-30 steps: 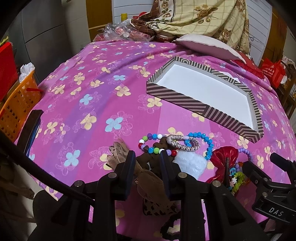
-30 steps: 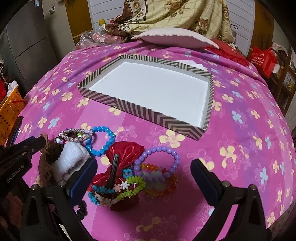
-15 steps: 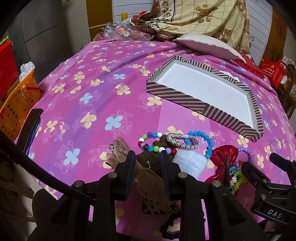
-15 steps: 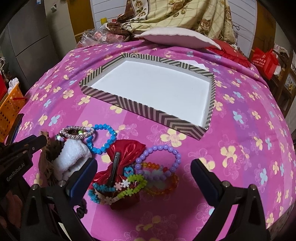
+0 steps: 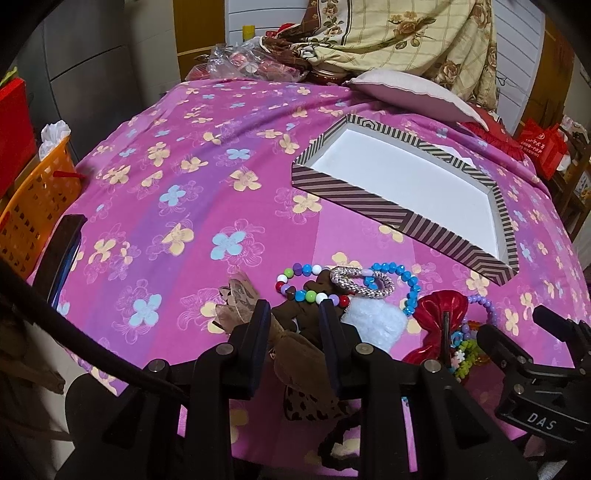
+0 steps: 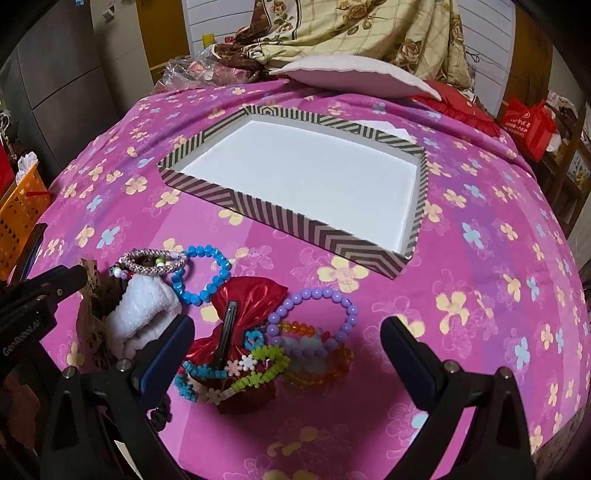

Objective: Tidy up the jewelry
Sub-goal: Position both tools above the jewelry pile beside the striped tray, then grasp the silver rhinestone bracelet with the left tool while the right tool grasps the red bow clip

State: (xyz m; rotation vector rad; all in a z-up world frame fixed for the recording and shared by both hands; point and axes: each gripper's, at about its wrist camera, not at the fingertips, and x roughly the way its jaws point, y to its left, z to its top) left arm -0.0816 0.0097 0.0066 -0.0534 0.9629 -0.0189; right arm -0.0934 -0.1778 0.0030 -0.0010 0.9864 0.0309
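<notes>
I see the bed point(image 6: 480, 229) under its pink flowered sheet filling both views, with a folded floral blanket point(image 6: 369, 29) and a pale pillow point(image 6: 351, 77) at the top of the frame. On the sheet, in the upper middle of the right view, lies the striped box point(image 6: 280, 218), shallow and white inside.

Below it, in the lower left of that view, the jewelry sits in a loose heap: a white fluffy piece point(image 6: 142, 310), a shiny red bow point(image 6: 251, 299) with a dark clip on it, a blue bead bracelet point(image 6: 201, 273), a purple bead bracelet point(image 6: 328, 314) and a pale braided band point(image 6: 155, 260). All of it lies on the sheet, near the box but outside it.

My right tongs point(image 6: 286, 350) hang wide apart just over the red bow and the small bright bracelets, pressing on nothing. My left tongs point(image 5: 293, 332) stand partly apart at the bottom middle of the left view, with a brown fabric piece point(image 5: 299, 362) between the fingers; I cannot tell whether they press on it. An orange basket point(image 5: 33, 206) stands at the left edge.
</notes>
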